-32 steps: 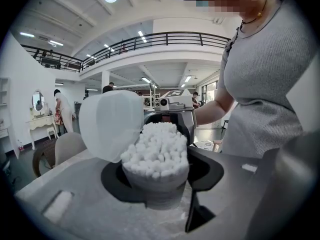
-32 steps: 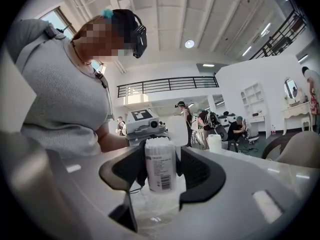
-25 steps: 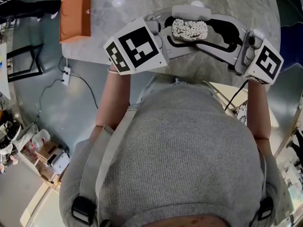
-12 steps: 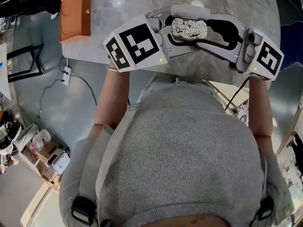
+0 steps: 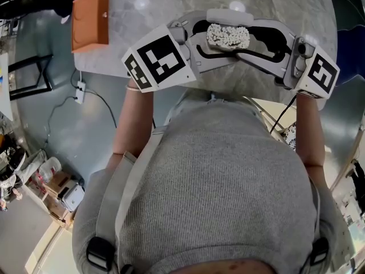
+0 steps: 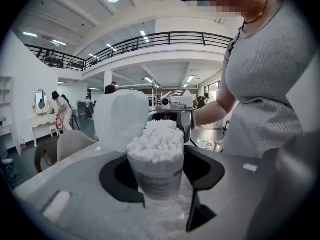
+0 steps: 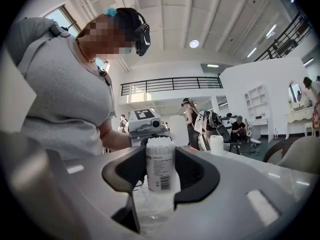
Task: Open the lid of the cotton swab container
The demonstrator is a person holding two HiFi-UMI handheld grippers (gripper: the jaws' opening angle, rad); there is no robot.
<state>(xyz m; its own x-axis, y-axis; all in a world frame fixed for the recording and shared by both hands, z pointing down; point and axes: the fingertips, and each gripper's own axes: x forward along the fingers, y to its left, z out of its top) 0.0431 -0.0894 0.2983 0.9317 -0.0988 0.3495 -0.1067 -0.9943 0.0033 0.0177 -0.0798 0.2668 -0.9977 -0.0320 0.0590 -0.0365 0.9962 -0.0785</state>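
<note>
Between the two tools, near the edge of the marble bench (image 5: 274, 4) closest to the person, stands the cotton swab container (image 5: 228, 36). Its translucent lid (image 6: 120, 119) is flipped up and back, so the packed white swab heads show. The left tool (image 6: 159, 179) has just eased slightly wider, with its dark pads against the container's sides, and the right tool (image 7: 160, 176), facing it from the opposite end, has just been closing and clamps the labelled body.
</note>
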